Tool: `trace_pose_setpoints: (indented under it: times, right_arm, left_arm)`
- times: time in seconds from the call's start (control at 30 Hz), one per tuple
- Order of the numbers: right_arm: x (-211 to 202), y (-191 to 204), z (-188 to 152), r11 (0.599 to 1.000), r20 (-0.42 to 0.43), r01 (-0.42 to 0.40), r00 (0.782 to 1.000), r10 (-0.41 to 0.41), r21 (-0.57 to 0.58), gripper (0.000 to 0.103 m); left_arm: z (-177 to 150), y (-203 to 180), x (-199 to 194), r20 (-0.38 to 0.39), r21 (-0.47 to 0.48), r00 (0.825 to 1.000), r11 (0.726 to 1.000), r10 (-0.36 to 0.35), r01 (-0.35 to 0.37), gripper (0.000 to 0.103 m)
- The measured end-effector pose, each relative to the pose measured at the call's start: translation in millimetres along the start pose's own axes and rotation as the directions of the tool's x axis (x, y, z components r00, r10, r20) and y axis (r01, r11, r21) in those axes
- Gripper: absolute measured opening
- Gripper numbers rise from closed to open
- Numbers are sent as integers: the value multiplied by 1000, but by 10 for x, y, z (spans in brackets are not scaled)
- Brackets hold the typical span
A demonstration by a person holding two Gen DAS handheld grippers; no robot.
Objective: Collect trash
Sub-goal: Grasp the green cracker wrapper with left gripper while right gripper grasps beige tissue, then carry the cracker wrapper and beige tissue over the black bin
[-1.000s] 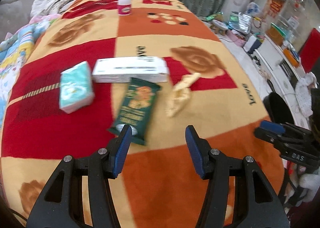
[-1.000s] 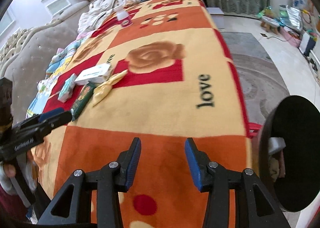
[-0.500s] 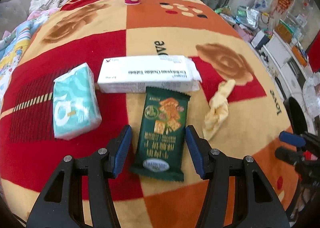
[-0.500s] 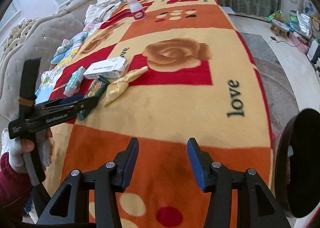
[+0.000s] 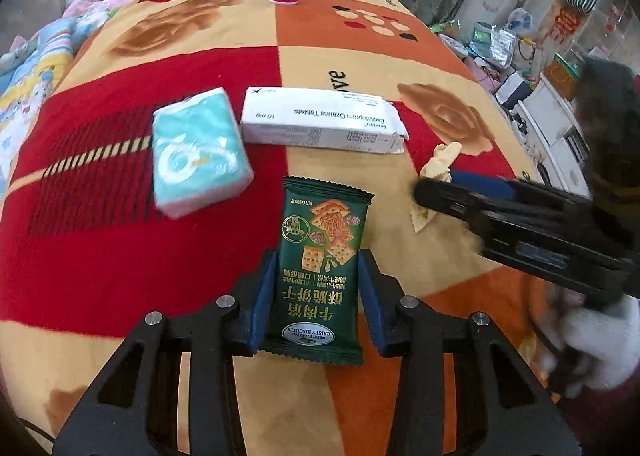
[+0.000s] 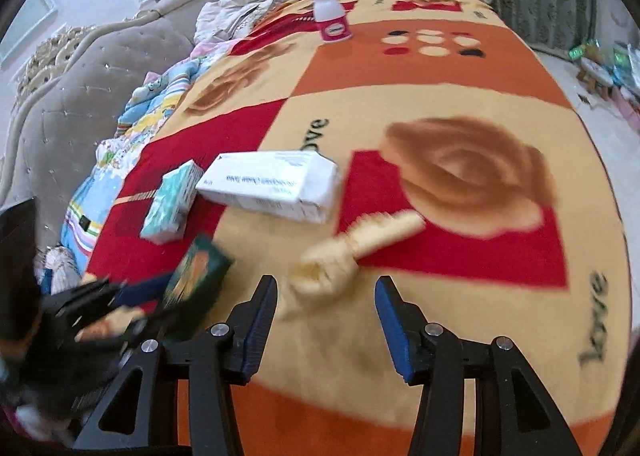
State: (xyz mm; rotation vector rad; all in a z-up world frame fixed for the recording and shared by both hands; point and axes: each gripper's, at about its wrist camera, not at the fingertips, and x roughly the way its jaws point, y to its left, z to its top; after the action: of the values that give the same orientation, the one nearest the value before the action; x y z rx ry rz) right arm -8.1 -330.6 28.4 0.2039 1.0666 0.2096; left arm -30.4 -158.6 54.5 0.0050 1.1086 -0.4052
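Straddling the near end of the green biscuit packet (image 5: pixel 320 276), the left gripper (image 5: pixel 318 296) has a blue pad against each side of it on the blanket (image 5: pixel 120 256). The right gripper (image 6: pixel 326 320) is spread wide just near of the crumpled yellow wrapper (image 6: pixel 344 256). Farther off lie a white box (image 5: pixel 320 125) and a teal tissue pack (image 5: pixel 198 153).

Two low wrist views, shared blanket (image 5: pixel 340 55)

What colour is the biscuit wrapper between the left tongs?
Dark green biscuit wrapper, with cracker pictures; clearest in the left wrist view.
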Motion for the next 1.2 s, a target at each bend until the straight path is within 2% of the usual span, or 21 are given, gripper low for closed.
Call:
trace_pose_setpoints:
  times: [0.07, 0.1, 0.17, 0.2, 0.23, 0.43, 0.57, 0.8, 1.2]
  right_arm:
    - [113, 79, 34, 998, 7, 33, 999, -32, -45, 48]
    - [139, 126, 42, 995, 31, 61, 998, -59, -79, 39]
    - [147, 143, 46, 991, 30, 86, 996, -84, -105, 28]
    - [126, 125, 41, 992, 26, 71, 997, -69, -107, 19]
    - [93, 89, 24, 993, 19, 54, 998, -52, -107, 18]
    - [-262, -91, -207, 990, 37, 56, 998, -51, -131, 18]
    - [-533, -243, -436, 994, 48, 32, 998, -28, -100, 18]
    - [-808, -343, -720, 996, 69, 43, 997, -37, -83, 18]
    - [-1147, -561, -908, 998, 114, 52, 992, -48, -35, 18]
  left_arm:
    - [-30, 1, -17, 1, -2, 1000, 1000, -4, 4, 38]
    - [-41, 2, -21, 1, -5, 1000, 1000, -6, 6, 38]
    - [-50, 1, -16, 0, -15, 1000, 1000, -15, 15, 38]
    - [-52, 1, -14, -1, -19, 1000, 1000, -21, 21, 38]
    - [-53, -8, -11, -1, -24, 1000, 999, -27, 27, 38]
    - [-58, -203, -22, 8, -15, 998, 998, -58, 58, 38]
    - [-68, -403, -31, 15, 5, 997, 997, -72, 71, 38]
    - [-117, -711, -87, 20, 50, 997, 996, -74, 73, 38]
    - [-139, -1192, -202, 45, 131, 994, 987, -96, 89, 38]
